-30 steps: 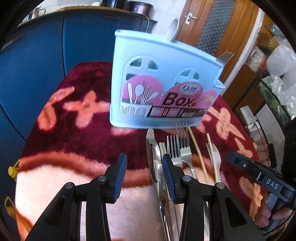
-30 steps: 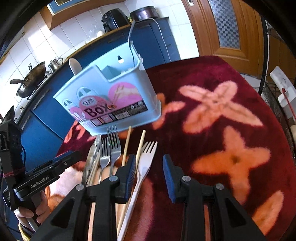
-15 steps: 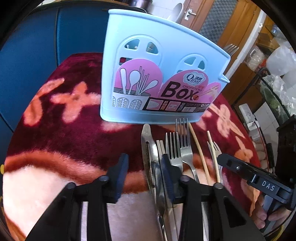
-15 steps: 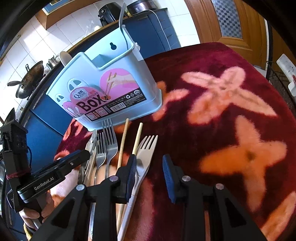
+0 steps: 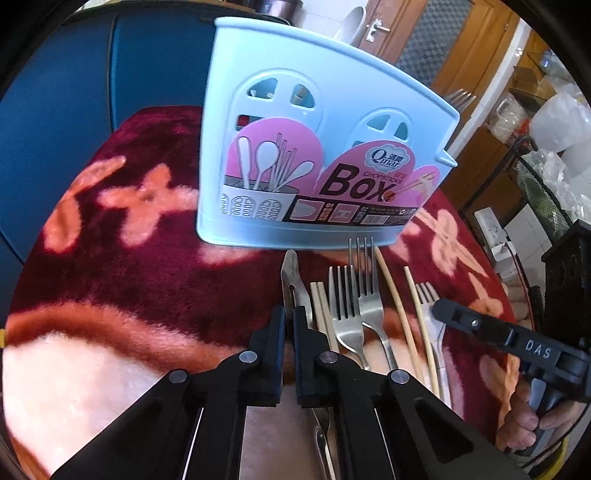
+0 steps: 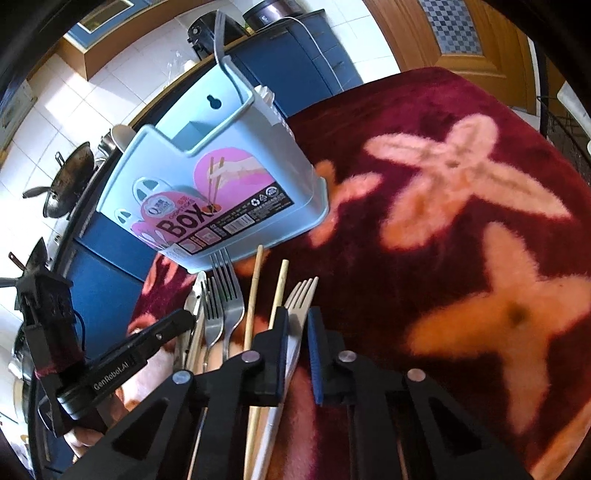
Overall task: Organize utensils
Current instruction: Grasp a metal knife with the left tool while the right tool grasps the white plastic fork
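Note:
A pale blue utensil holder stands on the red flowered cloth with a spoon and a fork in it. In front of it lie a metal knife, two metal forks, loose chopsticks and a white plastic fork. My left gripper is shut, and the knife blade runs into the thin gap between its pads. My right gripper has its jaws closing, with the pads against the white fork's neck.
Blue cabinets rise behind the table, with a wok on the counter. A wire shelf with plastic bags stands at the right. A person's hand holds the right gripper's handle. The cloth stretches away right of the cutlery.
Both pairs of jaws have closed from about half open, the left at the knife and the right on the white fork. Both views have tipped slightly toward the holder.

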Demonstrator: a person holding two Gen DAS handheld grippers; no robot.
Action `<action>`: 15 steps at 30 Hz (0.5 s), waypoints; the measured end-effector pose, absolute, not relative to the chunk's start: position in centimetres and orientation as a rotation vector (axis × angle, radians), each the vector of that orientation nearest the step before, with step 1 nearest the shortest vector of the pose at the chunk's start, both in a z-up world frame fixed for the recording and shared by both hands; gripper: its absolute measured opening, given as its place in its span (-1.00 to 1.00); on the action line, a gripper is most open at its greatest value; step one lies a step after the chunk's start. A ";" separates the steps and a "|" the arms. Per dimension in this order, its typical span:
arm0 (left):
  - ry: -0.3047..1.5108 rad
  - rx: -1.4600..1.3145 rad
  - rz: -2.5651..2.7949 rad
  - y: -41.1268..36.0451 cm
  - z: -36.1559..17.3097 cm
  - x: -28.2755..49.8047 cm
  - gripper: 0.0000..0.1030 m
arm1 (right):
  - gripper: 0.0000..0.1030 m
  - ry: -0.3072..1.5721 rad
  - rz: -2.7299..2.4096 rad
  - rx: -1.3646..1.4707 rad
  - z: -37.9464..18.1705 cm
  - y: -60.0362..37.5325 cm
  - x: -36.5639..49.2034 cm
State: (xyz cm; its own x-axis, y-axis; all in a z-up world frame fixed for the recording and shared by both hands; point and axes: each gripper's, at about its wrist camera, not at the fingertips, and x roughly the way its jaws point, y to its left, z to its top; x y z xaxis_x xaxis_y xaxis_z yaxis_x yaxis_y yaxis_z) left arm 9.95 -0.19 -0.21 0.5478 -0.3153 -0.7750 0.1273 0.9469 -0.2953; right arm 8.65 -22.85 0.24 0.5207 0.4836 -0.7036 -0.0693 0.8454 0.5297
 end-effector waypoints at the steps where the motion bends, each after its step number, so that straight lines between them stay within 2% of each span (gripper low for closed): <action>1: 0.958 -0.212 -0.259 0.0 -0.1 9.8 -0.93 | -0.82 0.969 0.343 0.470 0.4 -22.9 8.5; 6: 0.977 -0.205 -0.266 0.0 -0.3 9.7 -0.92 | -0.82 0.980 0.343 0.429 0.6 -22.4 8.5; 15: 1.019 -0.261 -0.308 -0.1 -0.8 10.8 -0.90 | -0.71 1.033 0.378 0.438 -0.3 -22.0 10.0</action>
State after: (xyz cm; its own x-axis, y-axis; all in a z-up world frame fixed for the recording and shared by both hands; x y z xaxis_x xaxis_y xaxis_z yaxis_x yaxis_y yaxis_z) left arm 10.83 -0.11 -0.77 0.4876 -0.3697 -0.7909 0.1296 0.9265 -0.3532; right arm 9.97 -22.04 -0.31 0.4625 0.4964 -0.7346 -0.0945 0.8515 0.5158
